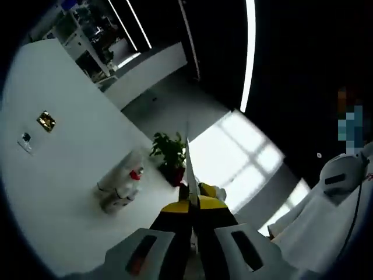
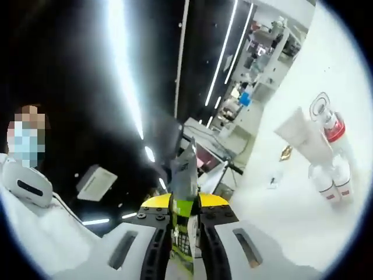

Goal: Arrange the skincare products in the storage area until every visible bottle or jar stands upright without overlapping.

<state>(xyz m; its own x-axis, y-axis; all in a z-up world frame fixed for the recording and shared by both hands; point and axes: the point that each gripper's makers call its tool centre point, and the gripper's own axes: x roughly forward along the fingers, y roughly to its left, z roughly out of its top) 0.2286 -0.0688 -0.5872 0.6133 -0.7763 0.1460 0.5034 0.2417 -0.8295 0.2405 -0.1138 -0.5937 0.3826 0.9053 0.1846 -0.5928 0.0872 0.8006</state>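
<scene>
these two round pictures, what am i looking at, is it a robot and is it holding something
No robot: a person carries a hand-held gripper in each hand, and each has a fisheye camera looking along its two jaws, so the pictures are round and tilted.

In the left gripper view, the left gripper rises from the bottom, its jaws closed on a thin flat piece seen edge-on. Beyond it lie a white table, a cluster of bottles and a potted plant.

In the right gripper view, the right gripper is closed on a flat packet. The same white table holds a tube and small bottles. What the held pieces are is unclear.
</scene>
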